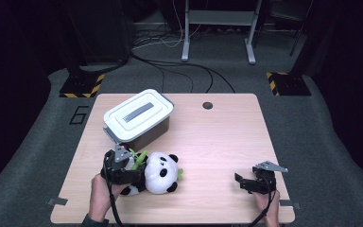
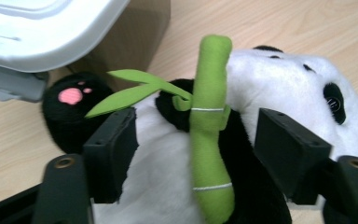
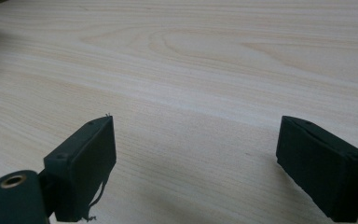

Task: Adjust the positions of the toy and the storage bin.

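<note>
Panda plush toy [image 1: 159, 173] lies on the wooden table [image 1: 217, 142], just in front of a lidded storage box [image 1: 138, 118], its body between the parted jaws of the left gripper [image 2: 196, 154]. That claw stands spread, neither pad visibly pressing the fur; a green bamboo stalk [image 2: 209, 121] sewn to the toy runs up the gap between them. Well apart, near the table's right edge, the right gripper [image 3: 196, 163] rests released over bare wood, holding nothing.
</note>
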The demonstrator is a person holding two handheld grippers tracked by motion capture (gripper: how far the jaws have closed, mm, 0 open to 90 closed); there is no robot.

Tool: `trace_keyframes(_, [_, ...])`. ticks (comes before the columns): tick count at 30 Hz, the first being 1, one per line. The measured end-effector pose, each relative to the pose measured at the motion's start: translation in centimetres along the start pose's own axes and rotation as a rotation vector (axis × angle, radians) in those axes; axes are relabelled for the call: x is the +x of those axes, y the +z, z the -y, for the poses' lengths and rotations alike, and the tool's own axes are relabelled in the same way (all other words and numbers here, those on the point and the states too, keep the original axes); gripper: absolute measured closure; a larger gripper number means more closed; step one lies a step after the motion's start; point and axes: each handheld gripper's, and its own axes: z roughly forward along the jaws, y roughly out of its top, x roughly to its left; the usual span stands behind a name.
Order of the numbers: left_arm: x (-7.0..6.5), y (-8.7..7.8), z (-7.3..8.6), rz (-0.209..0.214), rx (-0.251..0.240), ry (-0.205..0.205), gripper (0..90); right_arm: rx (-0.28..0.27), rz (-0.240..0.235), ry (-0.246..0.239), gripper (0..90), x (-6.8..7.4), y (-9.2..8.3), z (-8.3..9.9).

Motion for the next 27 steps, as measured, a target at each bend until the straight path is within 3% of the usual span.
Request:
trace_keyframes(6, [2.1,-2.2,0.7,-0.041,-0.04,-0.062,15.1,0.011,0.0,0.005,10.0,0.0,0.1,-0.1])
trace_keyframes(9, [3.0,-2.8,1.1,-0.06,-0.048,-0.085,14.2,0.021,-0.001,-0.002,9.3,0.0,0.2,-0.1])
trace_keyframes(10, [3.9,-3.3,1.6,-0.085,-0.056,-0.107,12.9,0.028,0.002,-0.007,8.7,0.0,0.2,-0.2])
trace_keyframes(14, [5.3,-3.8,2.6,-0.126,-0.069,-0.139,11.9,0.032,0.001,-0.009,8.0,0.1,0.3,-0.3])
trace_keyframes(16, [6.3,-3.9,3.4,-0.15,-0.067,-0.173,11.4,0.033,-0.008,-0.006,7.7,0.3,0.5,-0.5])
trace_keyframes(21, [8.4,-3.1,5.9,-0.192,-0.06,-0.257,9.7,0.037,-0.028,-0.04,7.5,1.4,1.0,-1.6])
trace_keyframes(22, [9.2,-2.5,7.0,-0.206,-0.057,-0.291,9.4,0.034,-0.031,-0.063,7.3,2.0,1.1,-2.3])
trace_keyframes(23, [9.2,-2.5,7.0,-0.206,-0.057,-0.291,9.2,0.034,-0.031,-0.063,7.3,2.0,1.1,-2.3])
trace_keyframes(26, [10.7,-0.5,9.3,-0.213,-0.019,-0.354,9.2,0.025,-0.049,-0.088,7.1,3.1,1.5,-3.6])
trace_keyframes(27, [10.7,-0.5,9.3,-0.213,-0.019,-0.354,9.2,0.025,-0.049,-0.088,7.1,3.1,1.5,-3.6])
